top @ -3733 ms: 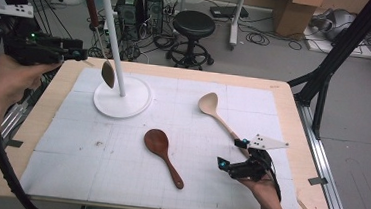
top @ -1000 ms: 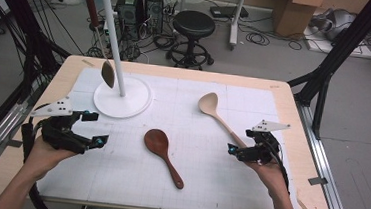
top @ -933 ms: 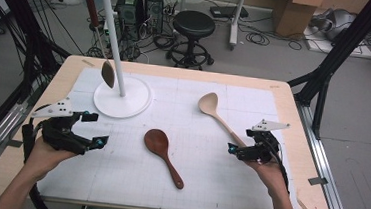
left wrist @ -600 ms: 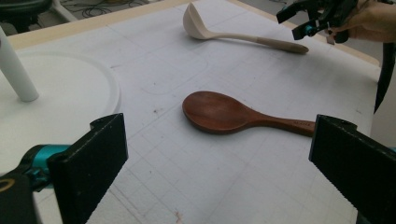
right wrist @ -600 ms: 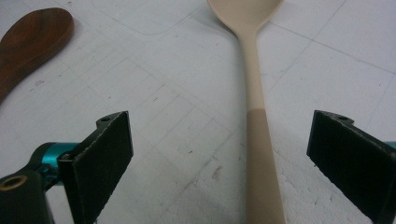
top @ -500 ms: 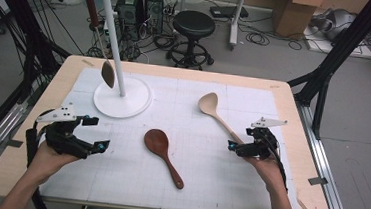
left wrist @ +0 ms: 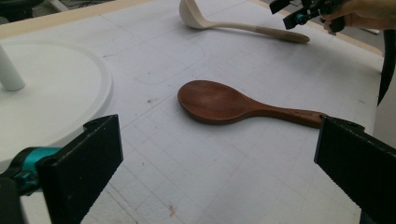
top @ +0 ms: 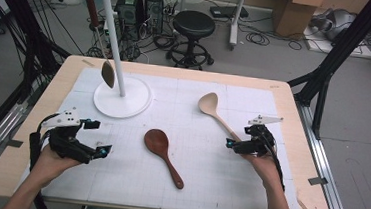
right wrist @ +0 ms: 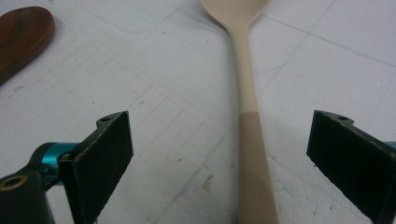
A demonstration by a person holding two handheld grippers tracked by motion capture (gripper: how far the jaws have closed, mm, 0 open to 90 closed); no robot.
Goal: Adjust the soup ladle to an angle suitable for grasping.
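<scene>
i have my right gripper (top: pixel 236 144) low over the white gridded mat (top: pixel 207 186) at the right of the high view, jaws spread wide and empty, with the handle of the pale, light-wood spoon with a darker tan grip end (right wrist: pixel 246 116) running up between them in the right gripper view, nearer the right jaw than the left but touching neither. its bowl lies toward the upper middle of the high view. i judge it light, stiff and smooth, so it may skate on the mat or roll as the jaws close; i would take it on the tan grip end, squarely across the handle. my left gripper (top: pixel 101 138) sits at the lower left of the high view, jaws also wide and holding nothing, looking at the dark reddish-brown wooden spoon (left wrist: pixel 243 106) lying flat mid-mat, bowl toward the round white stand base (left wrist: pixel 56 88) with its upright post. that one looks equally rigid and light; its narrow handle is the place to pinch. a small dark spoon (top: pixel 107 73) hangs from the stand at upper left.
</scene>
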